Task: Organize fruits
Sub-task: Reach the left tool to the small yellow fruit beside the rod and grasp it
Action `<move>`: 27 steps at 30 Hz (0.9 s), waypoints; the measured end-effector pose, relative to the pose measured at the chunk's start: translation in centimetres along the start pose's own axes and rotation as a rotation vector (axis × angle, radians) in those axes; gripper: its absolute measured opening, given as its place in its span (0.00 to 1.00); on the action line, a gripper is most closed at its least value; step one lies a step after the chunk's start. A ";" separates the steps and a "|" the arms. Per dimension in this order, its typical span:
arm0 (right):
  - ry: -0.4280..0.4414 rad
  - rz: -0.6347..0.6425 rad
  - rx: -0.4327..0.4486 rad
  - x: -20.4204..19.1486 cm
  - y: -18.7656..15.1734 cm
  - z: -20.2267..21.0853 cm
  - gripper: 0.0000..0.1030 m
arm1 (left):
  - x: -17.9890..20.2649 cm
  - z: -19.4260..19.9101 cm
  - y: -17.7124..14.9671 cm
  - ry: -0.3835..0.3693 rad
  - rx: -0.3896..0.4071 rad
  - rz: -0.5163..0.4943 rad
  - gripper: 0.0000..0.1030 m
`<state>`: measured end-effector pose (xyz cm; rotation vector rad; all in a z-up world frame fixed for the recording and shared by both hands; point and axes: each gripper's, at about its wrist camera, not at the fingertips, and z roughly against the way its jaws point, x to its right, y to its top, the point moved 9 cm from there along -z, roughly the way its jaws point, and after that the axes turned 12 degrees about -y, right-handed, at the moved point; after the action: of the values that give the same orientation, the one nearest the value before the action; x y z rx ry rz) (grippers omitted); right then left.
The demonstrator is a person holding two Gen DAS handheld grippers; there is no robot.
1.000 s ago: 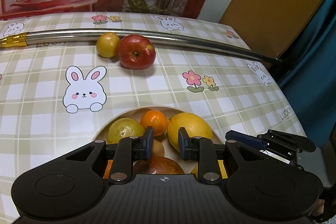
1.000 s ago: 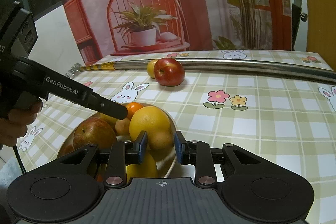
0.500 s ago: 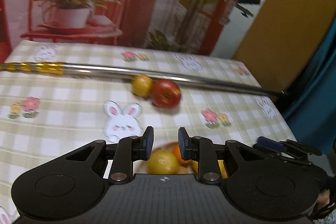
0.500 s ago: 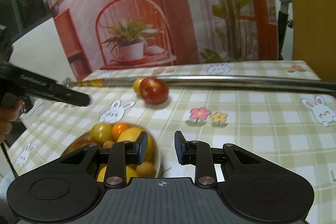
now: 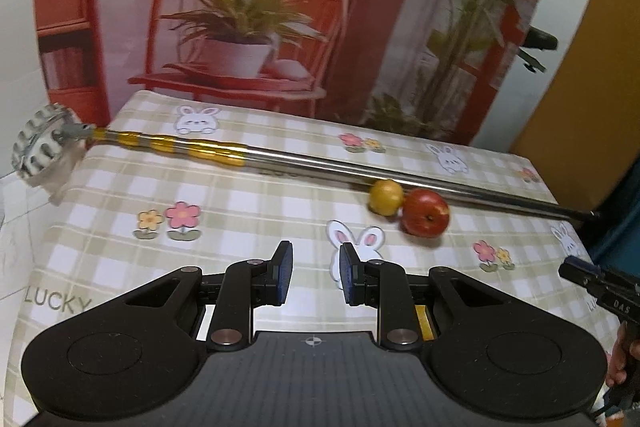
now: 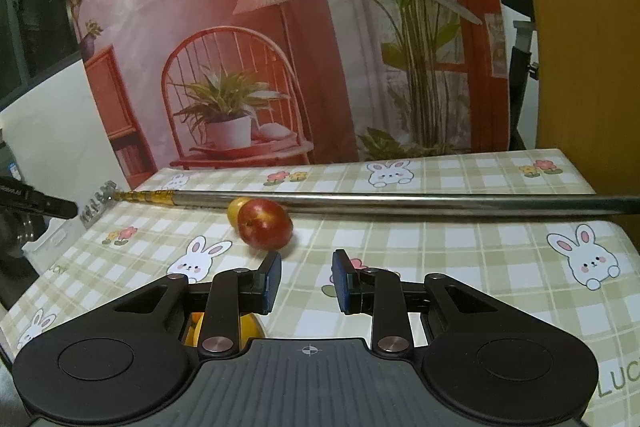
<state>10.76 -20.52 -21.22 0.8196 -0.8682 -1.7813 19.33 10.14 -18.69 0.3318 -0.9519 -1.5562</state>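
Note:
A red apple and a small yellow fruit lie touching on the checked tablecloth, against a long metal pole. My left gripper hangs above the cloth, well short and left of them, shut with nothing between its pads. In the right wrist view the apple sits just beyond my right gripper, which is shut and empty, with the yellow fruit behind it. A yellow fruit of the bowl peeks out under the right gripper's left finger.
The pole crosses the whole table, its toothed round head overhanging the left edge. The other gripper's tip and a hand show at the right. A printed backdrop stands behind the table.
Both grippers have risen and drawn back from the fruit bowl, which has dropped almost out of both views. The left view has swung leftward. Neither gripper's jaws have moved.

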 end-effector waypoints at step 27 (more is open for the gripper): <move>0.014 0.086 -0.070 -4.0 1.8 -8.1 0.26 | 2.2 -13.7 3.8 -0.149 -0.058 0.081 0.27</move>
<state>19.56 -18.91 -23.29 0.7381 -0.8159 -1.7196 30.81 3.12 -23.77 0.1362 -1.0210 -1.5472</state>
